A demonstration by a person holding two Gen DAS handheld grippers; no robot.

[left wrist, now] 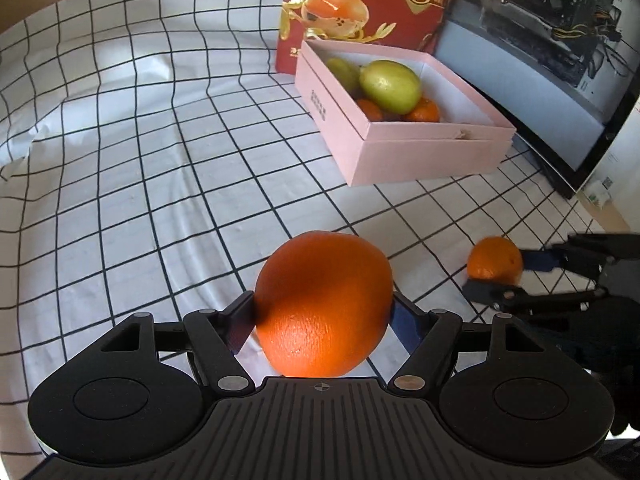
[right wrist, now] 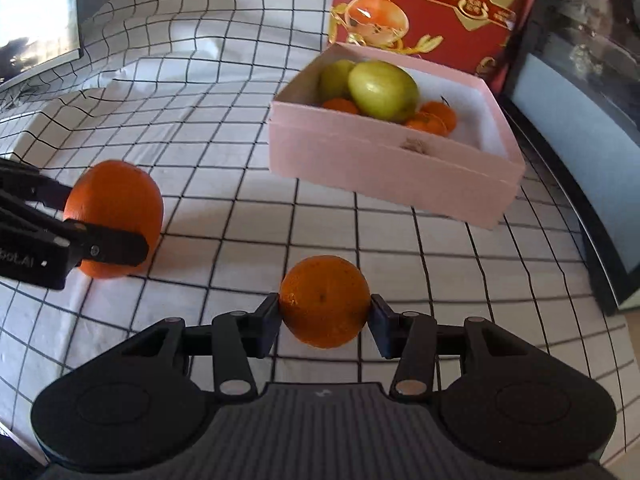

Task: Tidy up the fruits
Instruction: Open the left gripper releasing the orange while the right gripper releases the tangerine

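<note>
Both tongs are loaded. Closest in, the left tongs [left wrist: 324, 308] pinch the big orange [left wrist: 324, 308] across its widest part, fingers flat on either side, so it sits snug and shouldn't roll out. Just beside them, the right tongs [right wrist: 325, 308] clamp the small mandarin [right wrist: 325, 302] the same way, low over the cloth; whether either fruit touches the cloth I can't tell. Both tongs point toward the pink box [right wrist: 380, 160], so my read is that these two go in next. Further on, that box sits open on the bench, holding green fruits [right wrist: 382, 88] piled over small oranges [right wrist: 434, 118], with bare floor on its right side. The black-gridded white tablecloth [left wrist: 160, 160] is rumpled. At the back stand a red fruit carton [right wrist: 440, 8] and a dark monitor [left wrist: 540, 60].
</note>
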